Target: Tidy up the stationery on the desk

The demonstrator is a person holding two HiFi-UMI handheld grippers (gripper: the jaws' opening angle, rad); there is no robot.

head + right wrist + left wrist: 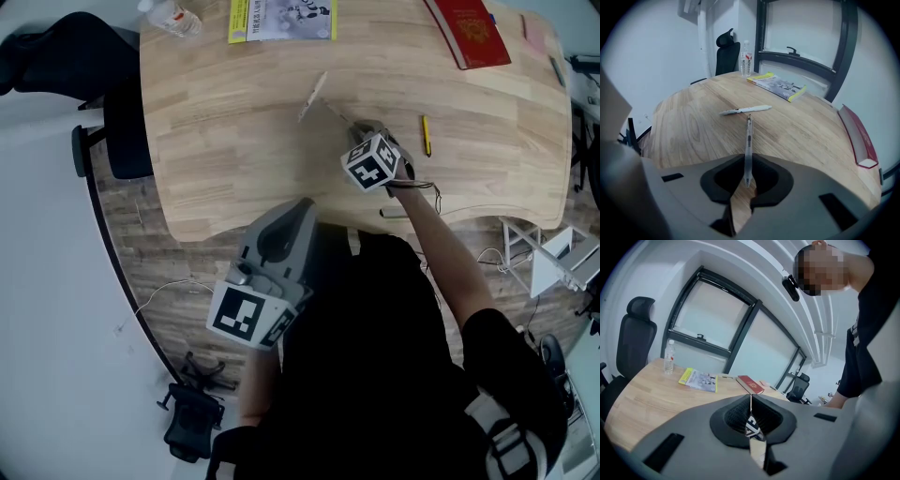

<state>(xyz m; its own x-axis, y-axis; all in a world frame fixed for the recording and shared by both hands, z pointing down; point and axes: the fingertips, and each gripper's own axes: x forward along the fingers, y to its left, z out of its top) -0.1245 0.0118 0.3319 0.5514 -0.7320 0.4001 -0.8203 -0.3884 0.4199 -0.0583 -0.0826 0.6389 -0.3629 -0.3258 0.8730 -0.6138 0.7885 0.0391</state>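
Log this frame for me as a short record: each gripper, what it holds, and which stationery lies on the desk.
left gripper: jaws together, nothing between them, held off the desk near the person's body
right gripper: jaws shut on the clear pen, over the desk
clear pen direction: points forward from the jaws toward the white pen
loose stationery: white pen, yellow pencil
far edge of desk: booklet, red book, water bottle

Wood desk: bottle at 10 o'clock, booklet at 11, red book at 1, white pen nr ctr, yellow pencil at 3.
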